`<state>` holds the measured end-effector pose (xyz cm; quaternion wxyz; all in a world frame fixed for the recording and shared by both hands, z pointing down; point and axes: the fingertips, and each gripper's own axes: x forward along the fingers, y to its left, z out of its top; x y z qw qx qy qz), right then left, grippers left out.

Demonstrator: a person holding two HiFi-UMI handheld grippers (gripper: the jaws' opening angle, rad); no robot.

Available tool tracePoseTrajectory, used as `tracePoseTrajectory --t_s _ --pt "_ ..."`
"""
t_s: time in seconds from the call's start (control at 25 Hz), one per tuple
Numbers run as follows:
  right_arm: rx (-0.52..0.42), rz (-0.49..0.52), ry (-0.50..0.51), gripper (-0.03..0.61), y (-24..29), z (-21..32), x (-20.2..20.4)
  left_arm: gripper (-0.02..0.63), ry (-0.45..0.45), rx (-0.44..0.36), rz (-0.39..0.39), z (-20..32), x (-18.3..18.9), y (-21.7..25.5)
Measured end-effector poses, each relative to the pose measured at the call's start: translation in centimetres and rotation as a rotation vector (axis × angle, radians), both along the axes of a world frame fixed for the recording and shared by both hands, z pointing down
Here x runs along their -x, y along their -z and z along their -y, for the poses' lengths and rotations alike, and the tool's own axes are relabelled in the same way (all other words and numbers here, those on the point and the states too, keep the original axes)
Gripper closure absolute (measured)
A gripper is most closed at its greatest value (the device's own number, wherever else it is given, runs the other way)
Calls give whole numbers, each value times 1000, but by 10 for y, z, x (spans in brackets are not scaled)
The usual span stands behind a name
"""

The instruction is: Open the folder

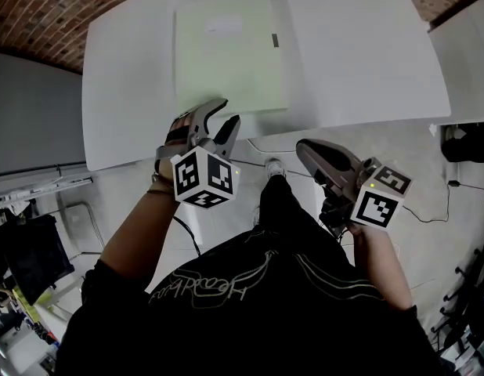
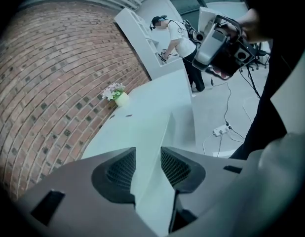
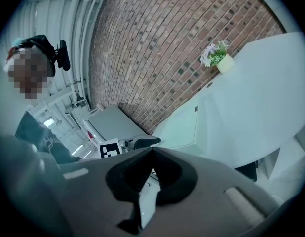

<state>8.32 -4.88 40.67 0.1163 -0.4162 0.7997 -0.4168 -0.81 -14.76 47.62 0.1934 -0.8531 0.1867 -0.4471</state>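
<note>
A pale green folder (image 1: 230,53) lies shut and flat on the white table (image 1: 359,61). It has a white label and a small grey clasp near its right edge. My left gripper (image 1: 226,112) hovers over the folder's near edge, and its jaws stand open. In the left gripper view the folder (image 2: 142,132) and table show through the gap of that gripper (image 2: 148,157), with nothing pressed between the pads. My right gripper (image 1: 303,147) hangs off the table's near edge over the floor. Its jaws (image 3: 151,154) meet at the tips with nothing in them. The folder (image 3: 184,127) lies ahead of it.
A small pot of flowers (image 2: 118,97) stands at the table's far end by the brick wall. A second white table (image 1: 469,53) is at the right. Cables and a power strip (image 2: 221,130) lie on the floor. A person (image 2: 177,43) works at a far desk.
</note>
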Motion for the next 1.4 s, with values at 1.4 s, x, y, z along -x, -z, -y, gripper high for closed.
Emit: tracePoseTrajectory --t_s 1.4 --pt "28 17 7 577 -33 10 0 528 -189 -260 202 4 -5 -7"
